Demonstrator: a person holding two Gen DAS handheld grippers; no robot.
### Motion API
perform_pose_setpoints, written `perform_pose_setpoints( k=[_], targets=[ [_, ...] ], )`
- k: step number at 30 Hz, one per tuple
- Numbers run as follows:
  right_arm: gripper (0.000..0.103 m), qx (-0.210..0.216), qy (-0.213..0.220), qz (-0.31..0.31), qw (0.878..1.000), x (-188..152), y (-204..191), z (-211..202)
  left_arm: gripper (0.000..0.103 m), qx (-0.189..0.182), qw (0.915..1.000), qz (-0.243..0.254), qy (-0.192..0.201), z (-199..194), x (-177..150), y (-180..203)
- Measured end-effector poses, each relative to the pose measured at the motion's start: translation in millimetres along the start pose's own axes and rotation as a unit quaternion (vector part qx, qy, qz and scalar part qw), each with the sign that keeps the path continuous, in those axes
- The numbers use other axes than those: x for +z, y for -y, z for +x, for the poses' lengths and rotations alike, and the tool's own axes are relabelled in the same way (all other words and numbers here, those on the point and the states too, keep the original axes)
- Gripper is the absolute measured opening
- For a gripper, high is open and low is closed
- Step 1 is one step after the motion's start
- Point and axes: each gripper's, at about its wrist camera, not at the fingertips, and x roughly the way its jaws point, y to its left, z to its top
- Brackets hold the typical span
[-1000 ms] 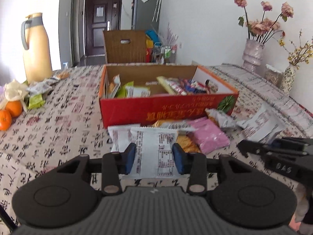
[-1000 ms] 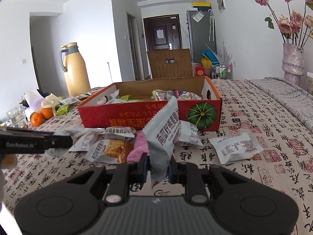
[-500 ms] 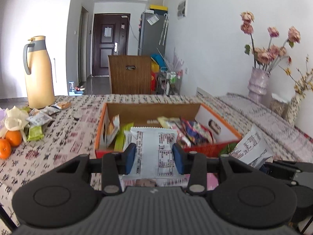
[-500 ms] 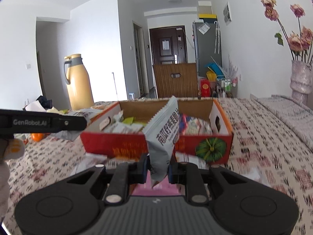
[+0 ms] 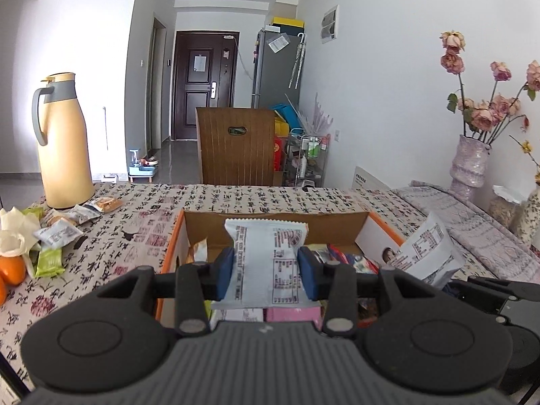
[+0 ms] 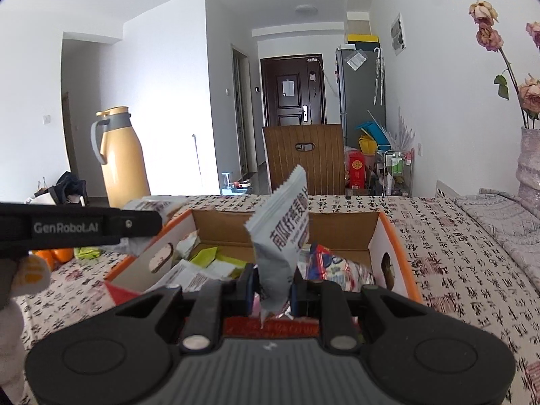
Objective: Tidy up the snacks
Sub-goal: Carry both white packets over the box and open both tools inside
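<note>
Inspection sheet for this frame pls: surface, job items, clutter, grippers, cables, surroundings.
Surface: table under a calligraphy-print cloth.
Job's things: open cardboard box part-filled with snack packets.
Clutter: loose snacks and oranges at the left edge by the yellow thermos.
Grippers: left gripper shut on a white packet; right gripper shut on a grey packet, both near the box.
Cables: nothing seen.
Surroundings: chair, flower vase, dark door.

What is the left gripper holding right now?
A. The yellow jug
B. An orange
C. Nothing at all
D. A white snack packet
D: the left gripper has its blue fingers pressed on both sides of a white snack packet with printing on it, held up in front of the open cardboard box.
</note>
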Motion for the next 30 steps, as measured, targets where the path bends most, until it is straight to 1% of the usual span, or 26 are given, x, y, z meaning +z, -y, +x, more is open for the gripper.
perform_pose_setpoints(
  k=[5,8,12,16,17,18,19,20,21,22,23,25,30],
  targets=[
    [0.018,-0.006,-0.004,0.008,1.0,5,9,24,0.042,0.013,0.9999,-0.009,-0.001,24,2,-5],
    [0.019,-0.012,-0.006,0.011,1.0,4,15,39,0.042,0.027,0.9995,-0.014,-0.004,38,-4,-9],
    [0.019,-0.015,-0.013,0.02,1.0,-3,23,54,0.042,0.029,0.9993,-0.023,-0.011,54,-15,-17],
    [0.024,-0.024,-0.029,0.019,0.999,-10,23,67,0.043,0.027,0.9988,-0.03,-0.027,66,-23,-23],
    [0.029,-0.028,-0.032,0.019,0.999,-11,24,68,0.051,0.028,0.9988,-0.033,-0.024,65,-25,-25],
    [0.047,-0.029,-0.034,0.021,0.999,-12,24,69,0.065,0.029,0.9987,-0.037,-0.02,64,-25,-27],
    [0.069,-0.031,-0.033,0.023,0.999,-12,26,69,0.075,0.031,0.9985,-0.042,-0.014,62,-25,-29],
    [0.08,-0.034,-0.029,0.024,0.999,-13,26,67,0.093,0.034,0.9983,-0.047,-0.006,59,-25,-30],
    [0.099,-0.04,-0.024,0.024,0.999,-13,26,66,0.1,0.039,0.9978,-0.052,0.008,54,-25,-32],
    [0.103,-0.045,-0.018,0.023,0.999,-13,26,64,0.1,0.042,0.9974,-0.055,0.02,50,-25,-33],
    [0.103,-0.05,-0.012,0.023,0.998,-13,26,61,0.103,0.042,0.9972,-0.056,0.026,47,-25,-33],
    [0.103,-0.051,-0.009,0.027,0.998,-13,27,60,0.103,0.045,0.9967,-0.061,0.031,44,-25,-34],
    [0.103,-0.056,-0.012,0.03,0.998,-14,29,61,0.103,0.049,0.9966,-0.061,0.029,45,-23,-33]
  ],
)
